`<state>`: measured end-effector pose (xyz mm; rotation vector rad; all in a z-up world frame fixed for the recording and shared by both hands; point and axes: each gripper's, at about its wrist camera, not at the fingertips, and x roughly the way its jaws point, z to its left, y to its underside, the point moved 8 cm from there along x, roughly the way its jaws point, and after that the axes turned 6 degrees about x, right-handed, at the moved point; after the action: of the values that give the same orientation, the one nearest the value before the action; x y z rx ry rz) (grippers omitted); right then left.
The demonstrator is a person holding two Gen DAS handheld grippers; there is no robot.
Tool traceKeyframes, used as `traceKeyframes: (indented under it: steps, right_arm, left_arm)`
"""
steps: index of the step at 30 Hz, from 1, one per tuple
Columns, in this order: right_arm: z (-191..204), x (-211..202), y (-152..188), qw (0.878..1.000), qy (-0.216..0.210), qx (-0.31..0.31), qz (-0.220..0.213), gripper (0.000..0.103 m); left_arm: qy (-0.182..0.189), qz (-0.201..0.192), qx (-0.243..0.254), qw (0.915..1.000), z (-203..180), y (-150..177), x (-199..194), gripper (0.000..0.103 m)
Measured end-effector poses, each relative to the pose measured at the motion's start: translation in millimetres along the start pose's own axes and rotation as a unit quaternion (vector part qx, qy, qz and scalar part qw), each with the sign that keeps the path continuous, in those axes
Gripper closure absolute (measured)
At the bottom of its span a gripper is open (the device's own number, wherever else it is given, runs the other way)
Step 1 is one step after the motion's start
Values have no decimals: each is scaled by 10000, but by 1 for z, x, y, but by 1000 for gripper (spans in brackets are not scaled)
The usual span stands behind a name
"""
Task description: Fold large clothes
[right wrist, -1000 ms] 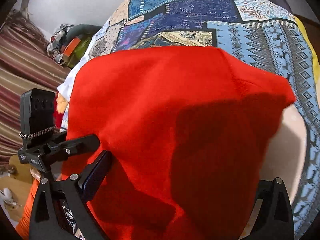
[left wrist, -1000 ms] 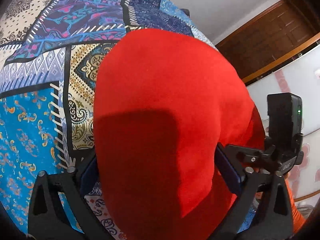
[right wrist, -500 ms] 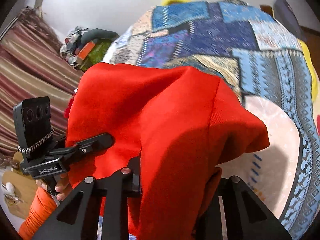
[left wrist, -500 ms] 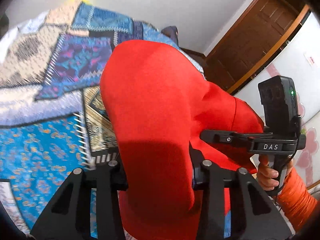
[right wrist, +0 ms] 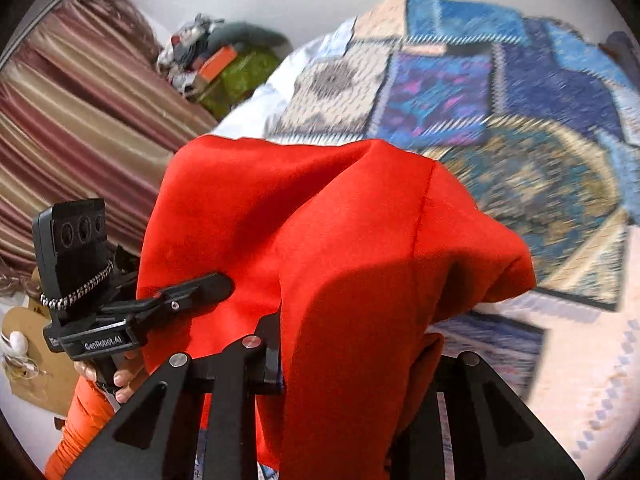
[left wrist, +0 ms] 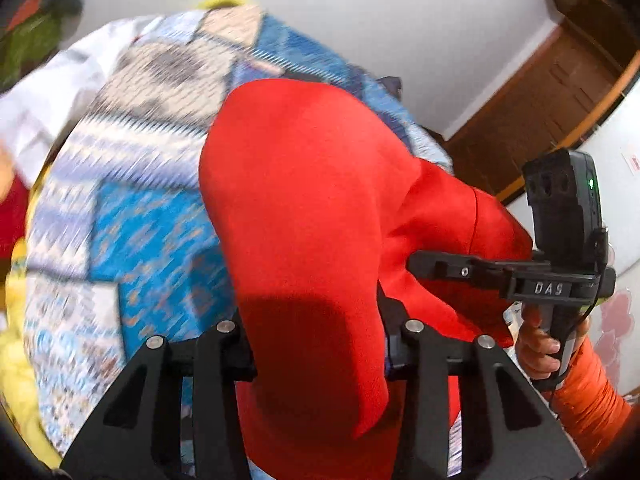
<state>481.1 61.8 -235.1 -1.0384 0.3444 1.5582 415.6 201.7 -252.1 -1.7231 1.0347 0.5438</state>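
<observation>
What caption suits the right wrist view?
Right tongs clamp red garment above patchwork bedspread.

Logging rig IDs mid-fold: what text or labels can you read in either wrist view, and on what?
"DAS": on the right gripper mount, left wrist view.
"GenRobot.AI": on the left gripper mount, right wrist view.
Small sign on the white door: too blurred to read.
Red garment: no text visible.
</observation>
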Motion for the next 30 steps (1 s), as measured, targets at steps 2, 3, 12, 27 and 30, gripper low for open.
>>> traceKeyframes:
  steps: [2, 3, 12, 27, 30]
  right_arm:
    - [8, 36, 9, 9997, 8, 9, 256, 80]
    - [10, 51, 13, 9993, 46, -18, 359, 80]
    - [9, 143, 26, 9877, 1041, -858, 792, 61]
    - [31, 65, 51, 9470, 2062, -2460, -108, 28]
    - [21, 90, 72, 9488, 2044, -2387, 305, 28]
  left_arm:
    - [-111, 130, -144, 9998, 27, 22, 4, 61]
    - [-141, 200, -231, 9994, 40, 32, 8, 61]
    - [-156, 332, -712, 9968, 118, 80, 39, 48]
    - [-1670, -88, 638, 9839, 65, 91, -20, 23]
    - [-1898, 61, 875, 9779, 56, 109, -10, 15]
